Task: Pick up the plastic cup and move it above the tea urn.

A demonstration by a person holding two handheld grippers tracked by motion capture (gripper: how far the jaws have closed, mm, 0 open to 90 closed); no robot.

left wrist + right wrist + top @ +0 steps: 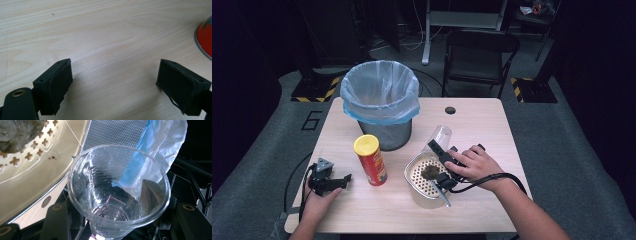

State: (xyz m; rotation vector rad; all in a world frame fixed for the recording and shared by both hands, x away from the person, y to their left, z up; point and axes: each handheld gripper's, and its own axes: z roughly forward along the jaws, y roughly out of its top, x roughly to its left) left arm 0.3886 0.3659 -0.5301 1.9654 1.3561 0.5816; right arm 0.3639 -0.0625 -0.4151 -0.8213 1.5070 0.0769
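My right gripper [443, 151] is shut on a clear plastic cup [441, 135], held tilted over the far rim of a white perforated strainer [416, 186]. A brown clump [430, 171] lies in the strainer. In the right gripper view the cup [118, 192] sits between the jaws of the right gripper [120, 226], droplets on its inner wall, beside the strainer [37, 167] and clump [17, 132]. My left gripper [332, 181] rests open on the table at the near left. In its own view the left gripper [113, 80] has only bare wood between its jaws.
A mesh bin with a blue liner [380, 95] stands at the table's back left. A red chips can with a yellow lid [370, 160] stands between the grippers, its base [205, 37] right of the left jaws. A folding chair [479, 55] is beyond the table [472, 120].
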